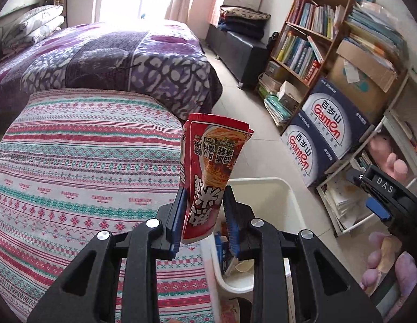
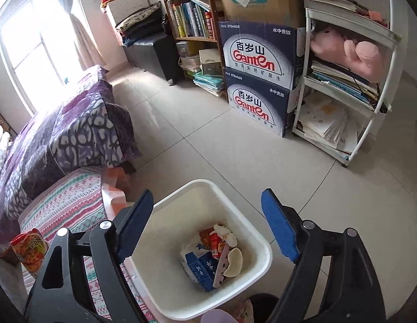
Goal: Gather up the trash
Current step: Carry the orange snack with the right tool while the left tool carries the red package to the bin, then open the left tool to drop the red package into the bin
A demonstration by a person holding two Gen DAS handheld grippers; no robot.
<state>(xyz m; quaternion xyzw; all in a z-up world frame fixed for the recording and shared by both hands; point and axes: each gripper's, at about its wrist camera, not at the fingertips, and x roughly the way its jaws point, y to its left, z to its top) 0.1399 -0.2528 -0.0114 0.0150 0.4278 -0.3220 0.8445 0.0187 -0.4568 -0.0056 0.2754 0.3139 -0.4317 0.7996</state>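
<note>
My left claw [image 1: 203, 215] grips a red noodle wrapper [image 1: 208, 172] upright, between the bed's striped cover [image 1: 73, 167] and the white trash bin [image 1: 275, 188]. My right claw [image 2: 205, 223] stands wide and empty above that bin [image 2: 181, 304], where discarded packets [image 2: 208, 258] lie at the bottom.

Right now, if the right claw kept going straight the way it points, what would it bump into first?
Probably the trash pile inside the white plastic bin. The open right claw points down into the bin's mouth with nothing between its fingers, though depth is hard to judge.
</note>
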